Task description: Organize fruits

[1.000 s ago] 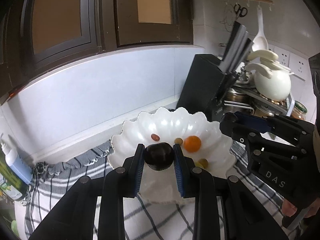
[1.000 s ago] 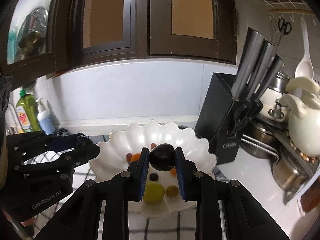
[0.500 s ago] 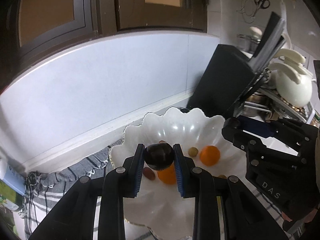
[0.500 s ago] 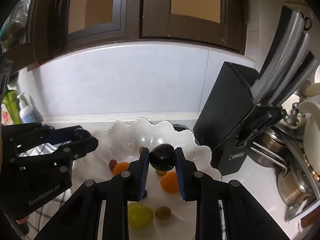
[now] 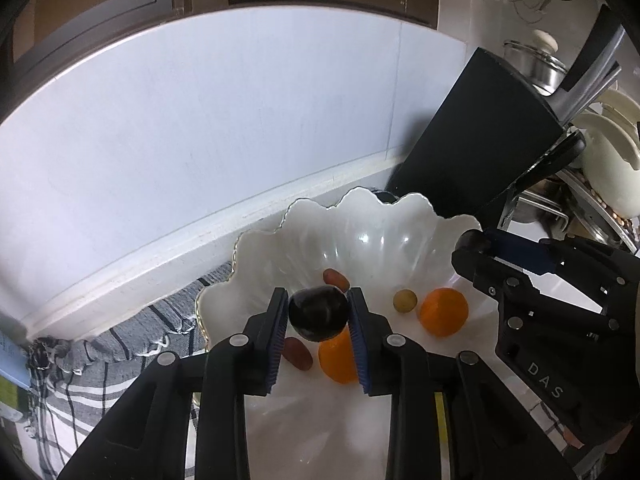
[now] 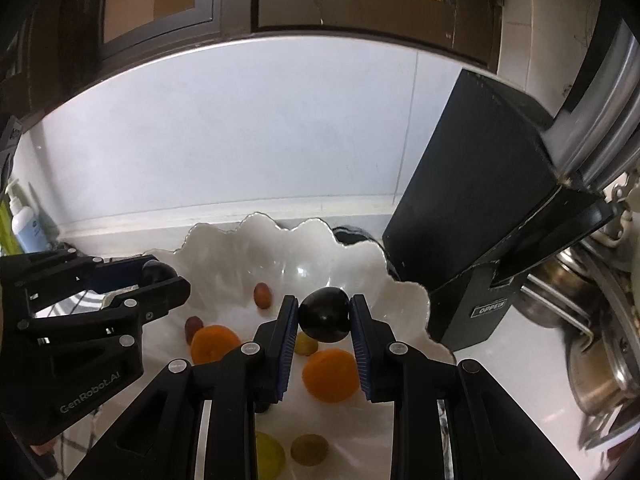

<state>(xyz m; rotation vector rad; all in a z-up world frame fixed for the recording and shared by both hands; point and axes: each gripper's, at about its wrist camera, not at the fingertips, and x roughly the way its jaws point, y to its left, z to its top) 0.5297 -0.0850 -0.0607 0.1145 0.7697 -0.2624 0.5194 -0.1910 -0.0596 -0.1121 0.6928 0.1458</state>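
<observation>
A white scalloped bowl [image 5: 360, 236] [image 6: 248, 248] lies below both grippers. Inside are two oranges [image 5: 444, 312] [image 5: 338, 360], red grapes [image 5: 335, 278] and a green grape [image 5: 405, 301]. My left gripper [image 5: 318, 308] hangs over the bowl's left half with a dark plum [image 5: 318, 314] between its blue pads. Its jaws are opening, and the pads still touch the plum. My right gripper [image 6: 324, 312] is shut on a second dark plum [image 6: 324, 314] above the bowl's right half. Each gripper also shows in the other's view, the right gripper [image 5: 466, 252] and the left gripper [image 6: 168, 278].
A black knife block [image 6: 480, 208] stands right behind the bowl's right rim. Steel pots [image 6: 596, 368] and a cream kettle [image 5: 608, 172] crowd the right. A striped cloth [image 5: 100, 360] lies under the bowl's left side, and the tiled wall rises behind. A bottle [image 6: 26, 228] stands far left.
Both grippers have moved forward and down over the bowl, which now fills more of each view. Each still carries its dark plum.
</observation>
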